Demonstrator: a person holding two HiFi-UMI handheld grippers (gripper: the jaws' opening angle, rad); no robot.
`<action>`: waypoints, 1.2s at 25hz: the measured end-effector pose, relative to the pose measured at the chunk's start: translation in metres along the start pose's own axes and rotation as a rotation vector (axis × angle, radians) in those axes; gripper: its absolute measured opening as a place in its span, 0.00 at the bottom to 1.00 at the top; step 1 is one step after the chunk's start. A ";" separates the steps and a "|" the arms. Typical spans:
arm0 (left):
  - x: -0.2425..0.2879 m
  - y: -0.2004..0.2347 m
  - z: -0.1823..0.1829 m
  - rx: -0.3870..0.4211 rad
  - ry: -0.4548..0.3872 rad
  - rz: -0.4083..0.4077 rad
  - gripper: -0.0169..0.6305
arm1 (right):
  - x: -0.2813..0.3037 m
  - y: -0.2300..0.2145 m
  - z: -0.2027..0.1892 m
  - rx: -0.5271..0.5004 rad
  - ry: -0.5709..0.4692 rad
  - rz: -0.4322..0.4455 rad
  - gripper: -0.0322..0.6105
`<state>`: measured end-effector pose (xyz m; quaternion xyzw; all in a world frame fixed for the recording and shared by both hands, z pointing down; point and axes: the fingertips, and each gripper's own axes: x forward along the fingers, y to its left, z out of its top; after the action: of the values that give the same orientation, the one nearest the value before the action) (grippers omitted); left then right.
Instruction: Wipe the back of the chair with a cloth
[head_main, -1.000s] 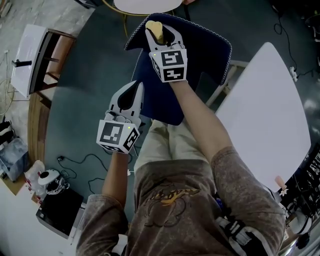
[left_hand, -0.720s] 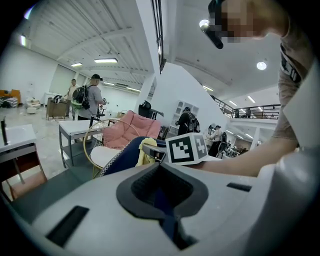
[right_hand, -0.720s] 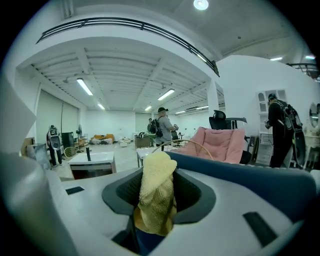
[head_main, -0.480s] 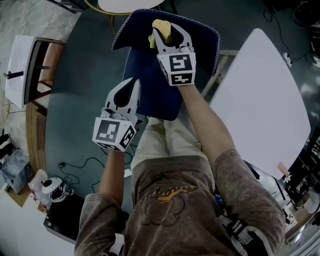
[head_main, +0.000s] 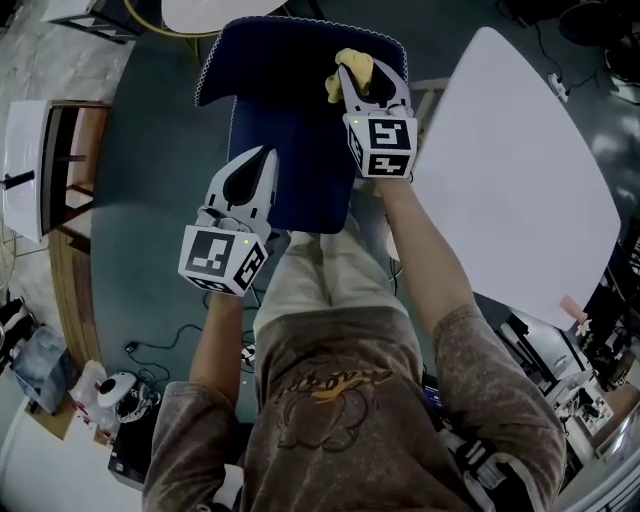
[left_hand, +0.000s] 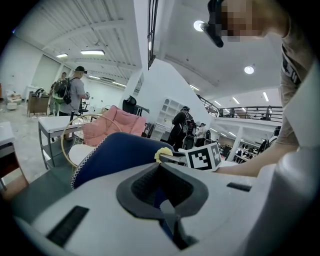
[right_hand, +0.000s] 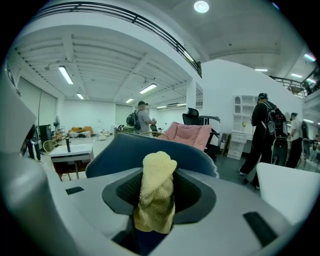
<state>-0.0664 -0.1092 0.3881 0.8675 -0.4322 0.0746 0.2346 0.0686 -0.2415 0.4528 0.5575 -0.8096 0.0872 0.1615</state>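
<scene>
right gripper (head_main: 360, 80): clamps tight on the cloth (head_main: 350, 70), yellow wad poking out past the tips
cloth spot: up at the top edge of the chair back (head_main: 270, 45), toward its right end; touching or just above, hard to call
key relation: long axis of that edge left to right, nearly all of it to the left of the cloth, so probably calls for a leftward sweep
nearer hand: right one by far, right at the back
left gripper (head_main: 262, 160): closed on nothing, hangs over the near left part of the seat (head_main: 300, 180), well short of the back
in the way: nothing between cloth and the rest of the edge; white table (head_main: 520, 170) just right of the chair, so little elbow room that side
around: pink chair (right_hand: 189, 131) and a few people far behind, round table (head_main: 215, 10) just beyond the back
</scene>
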 end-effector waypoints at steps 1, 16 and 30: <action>0.003 -0.003 -0.001 0.002 0.002 -0.009 0.04 | -0.006 -0.011 -0.005 0.012 0.007 -0.017 0.31; 0.023 -0.031 -0.013 0.016 0.027 -0.078 0.04 | -0.073 -0.072 -0.020 0.013 0.058 -0.209 0.31; 0.015 -0.008 -0.023 -0.008 0.015 -0.029 0.04 | -0.056 0.021 -0.007 0.094 -0.011 0.047 0.31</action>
<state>-0.0490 -0.1048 0.4109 0.8721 -0.4182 0.0762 0.2425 0.0681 -0.1829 0.4405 0.5460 -0.8182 0.1258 0.1285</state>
